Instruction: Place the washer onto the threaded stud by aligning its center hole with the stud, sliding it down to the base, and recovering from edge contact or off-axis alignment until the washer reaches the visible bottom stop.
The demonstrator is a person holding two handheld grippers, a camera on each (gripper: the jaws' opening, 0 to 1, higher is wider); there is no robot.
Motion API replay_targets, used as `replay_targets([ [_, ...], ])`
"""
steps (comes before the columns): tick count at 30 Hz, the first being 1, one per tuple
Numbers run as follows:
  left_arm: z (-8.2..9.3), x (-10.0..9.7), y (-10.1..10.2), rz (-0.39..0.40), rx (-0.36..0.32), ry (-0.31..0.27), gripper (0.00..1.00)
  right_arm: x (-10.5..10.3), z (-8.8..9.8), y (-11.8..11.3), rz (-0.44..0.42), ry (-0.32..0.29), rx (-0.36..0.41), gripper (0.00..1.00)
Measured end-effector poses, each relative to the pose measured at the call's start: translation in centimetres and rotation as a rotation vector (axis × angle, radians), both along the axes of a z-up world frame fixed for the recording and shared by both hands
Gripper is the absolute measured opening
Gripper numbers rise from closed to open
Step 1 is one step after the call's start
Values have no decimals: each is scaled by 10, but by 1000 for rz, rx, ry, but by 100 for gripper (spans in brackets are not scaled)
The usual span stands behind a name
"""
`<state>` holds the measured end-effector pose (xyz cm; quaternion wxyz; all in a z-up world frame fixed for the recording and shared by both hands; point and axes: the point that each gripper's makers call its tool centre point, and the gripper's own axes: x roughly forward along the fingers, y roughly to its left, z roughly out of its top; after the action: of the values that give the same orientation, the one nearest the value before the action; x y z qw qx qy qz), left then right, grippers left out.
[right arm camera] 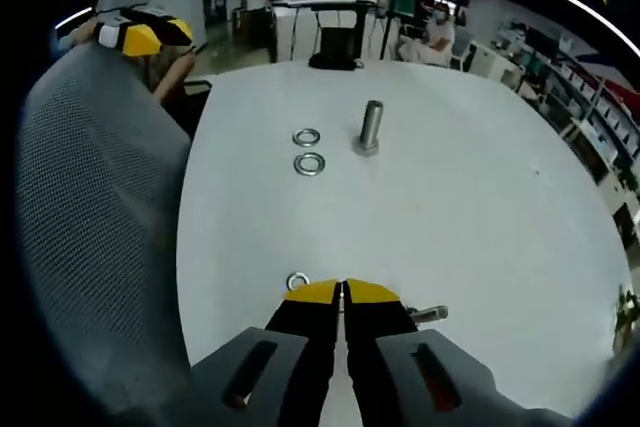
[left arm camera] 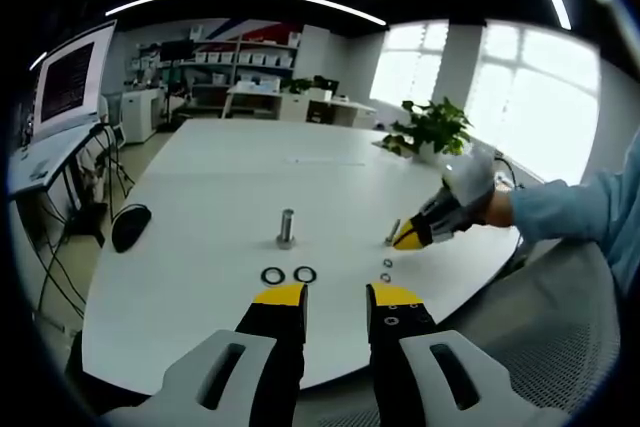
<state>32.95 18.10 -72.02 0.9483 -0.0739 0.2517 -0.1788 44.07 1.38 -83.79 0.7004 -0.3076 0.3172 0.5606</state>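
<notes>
A short threaded stud (left arm camera: 286,227) (right arm camera: 371,127) stands upright on the white table (left arm camera: 220,197) (right arm camera: 480,197). Two flat washers (left arm camera: 272,275) (left arm camera: 305,274) lie side by side in front of it, also seen as washers (right arm camera: 306,137) (right arm camera: 310,163). My left gripper (left arm camera: 337,297) hovers open above the table's near edge, a little short of the washers, and shows far off as the left gripper (right arm camera: 140,32). My right gripper (right arm camera: 343,292) (left arm camera: 412,237) is low over the table with its jaws shut and nothing seen between them. A small ring (right arm camera: 297,281) lies beside its left tip.
A small bolt (left arm camera: 392,232) (right arm camera: 430,313) and tiny nuts (left arm camera: 386,269) lie near the right gripper. A black mouse (left arm camera: 130,225) sits at the table's left, a potted plant (left arm camera: 430,132) at the back. A grey mesh chair back (right arm camera: 100,197) borders the table.
</notes>
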Motion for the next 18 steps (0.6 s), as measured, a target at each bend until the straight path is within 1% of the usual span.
replay_targets([
  [9, 0, 0, 0, 2, -1, -1, 21, -14, -10, 3, 54, 31, -32, 7],
  [11, 0, 0, 0, 2, -1, -3, 21, -22, -15, 5, 76, 47, -46, 9],
  [18, 1, 0, 0, 2, -2, -5, 21, -27, -26, 5, 100, 45, -94, 13],
])
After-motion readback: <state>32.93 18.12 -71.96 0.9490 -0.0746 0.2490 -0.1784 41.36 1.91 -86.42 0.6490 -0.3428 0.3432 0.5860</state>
